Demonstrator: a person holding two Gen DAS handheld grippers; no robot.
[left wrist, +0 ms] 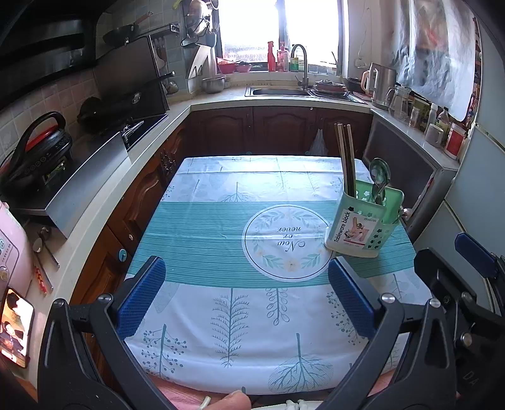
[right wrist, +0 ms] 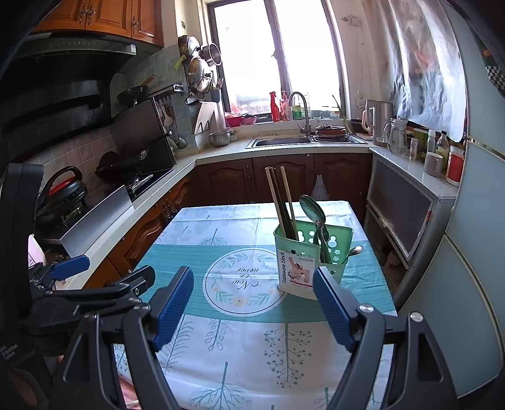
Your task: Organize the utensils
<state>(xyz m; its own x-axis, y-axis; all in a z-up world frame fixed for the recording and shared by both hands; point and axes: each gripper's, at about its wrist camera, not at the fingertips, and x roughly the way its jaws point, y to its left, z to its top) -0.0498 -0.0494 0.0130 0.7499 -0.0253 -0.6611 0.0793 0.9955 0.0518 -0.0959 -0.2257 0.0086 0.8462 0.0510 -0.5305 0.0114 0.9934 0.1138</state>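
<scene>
While both the left hand-held gripper (left wrist: 246, 302) and the right hand-held gripper (right wrist: 252, 309) hover spread and empty, the pale green perforated plastic utensil holder (right wrist: 311, 265) stands upright near the worktop's (left wrist: 221, 315) right edge, holding wooden chopsticks (right wrist: 279, 202) and steel spoons (right wrist: 314, 214).

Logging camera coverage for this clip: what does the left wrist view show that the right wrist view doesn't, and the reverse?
Only the left wrist view shows a lit phone screen leaning on the left counter, a pink appliance beside it, and a thumb tip at the bottom edge.

Only the right wrist view shows the wooden upper cabinets and the black range hood in full.

Both share the open left tongs and right tongs, both empty, plus the green plastic utensil holder with wooden chopsticks and a metal spoon on the leaf-print tablecloth.
</scene>
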